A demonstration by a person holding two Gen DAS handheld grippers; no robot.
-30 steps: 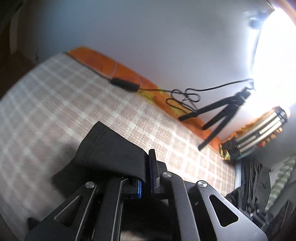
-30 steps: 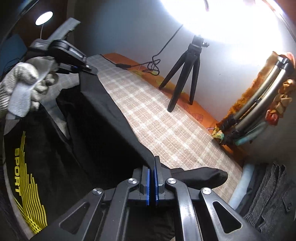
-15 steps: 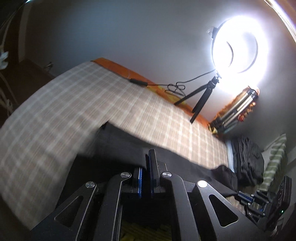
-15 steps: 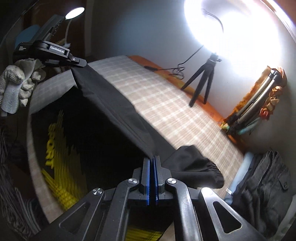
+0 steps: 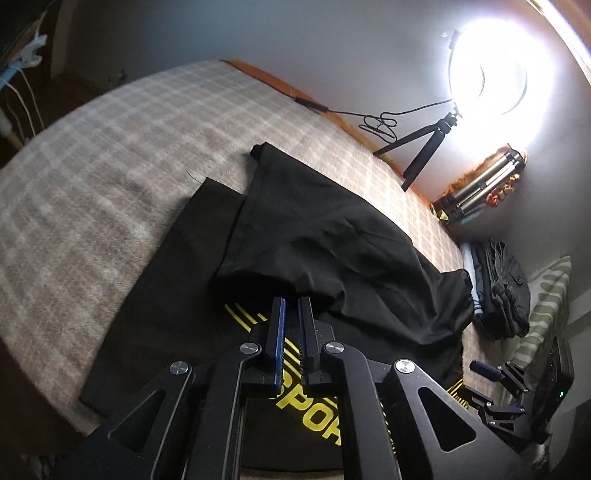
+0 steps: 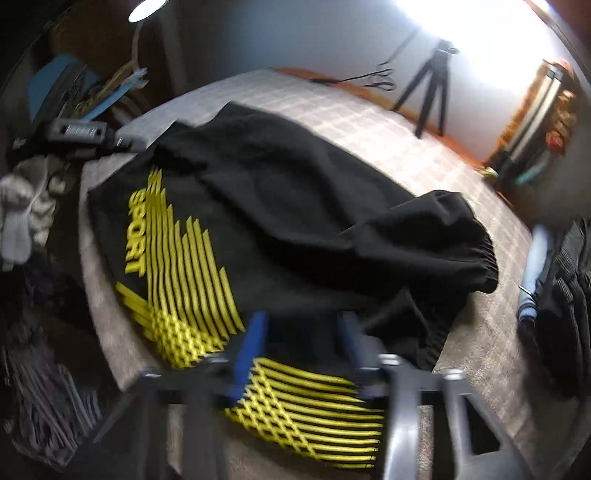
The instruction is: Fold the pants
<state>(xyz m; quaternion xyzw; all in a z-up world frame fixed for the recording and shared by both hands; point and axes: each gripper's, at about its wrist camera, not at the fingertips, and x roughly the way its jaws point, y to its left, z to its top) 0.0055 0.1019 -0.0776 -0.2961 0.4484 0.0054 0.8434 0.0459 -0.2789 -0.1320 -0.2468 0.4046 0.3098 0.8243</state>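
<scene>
Black pants (image 5: pixel 325 229) with a yellow SPORT print lie on the checked bed cover (image 5: pixel 110 147), one half laid loosely over the other. My left gripper (image 5: pixel 294 300) hovers at the near edge of the upper layer. Its jaws are opening, a narrow gap shows between the blue pads, and no cloth is pinched. In the right wrist view the pants (image 6: pixel 288 184) spread ahead, waistband bunched at the right. My right gripper (image 6: pixel 303 317) is blurred, its jaws opening wide over the yellow stripes with nothing gripped. A gloved hand (image 6: pixel 29 206) holds the left gripper (image 6: pixel 77 133) at the far left.
A ring light on a small tripod (image 5: pixel 424 147) stands at the bed's far side with a coiled cable (image 5: pixel 380 123). Folded tripods (image 5: pixel 480 188) lean in the corner. A pile of dark clothes (image 5: pixel 502 288) lies at the right. A desk lamp (image 6: pixel 146 5) glows top left.
Both grippers held the pants' edge shut and carried it over the lower half. Now both have let go and the cloth lies dropped on the bed.
</scene>
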